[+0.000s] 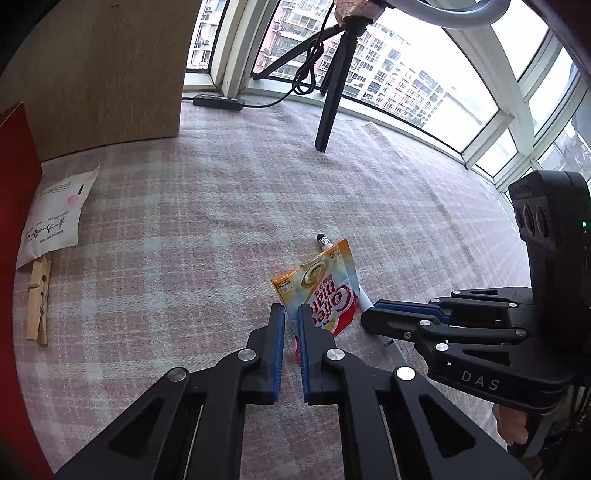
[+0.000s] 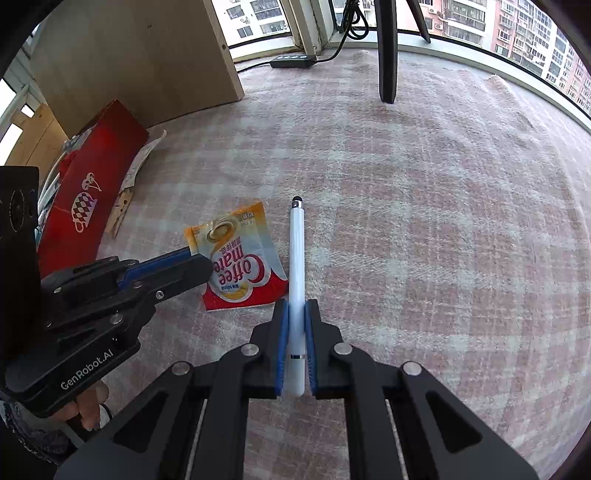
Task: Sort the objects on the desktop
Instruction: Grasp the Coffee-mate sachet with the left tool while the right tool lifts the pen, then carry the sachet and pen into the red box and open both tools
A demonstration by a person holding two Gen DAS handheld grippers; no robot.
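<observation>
My right hand-held gripper [image 2: 294,325] pinches the white stylus [image 2: 296,258] mid-barrel, left hand-held gripper [image 1: 291,325] clamps the Coffee-mate sachet [image 1: 325,291] edge just beside it; I'd lift both level, keeping grips firm.

A high-rise flat's bay window [image 1: 424,92] nook: apartment blocks [image 2: 524,33] outside, checked cloth [image 1: 221,206] underfoot.

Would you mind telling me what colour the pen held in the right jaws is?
The pen is white with a black tip, clearest in the right wrist view.
</observation>
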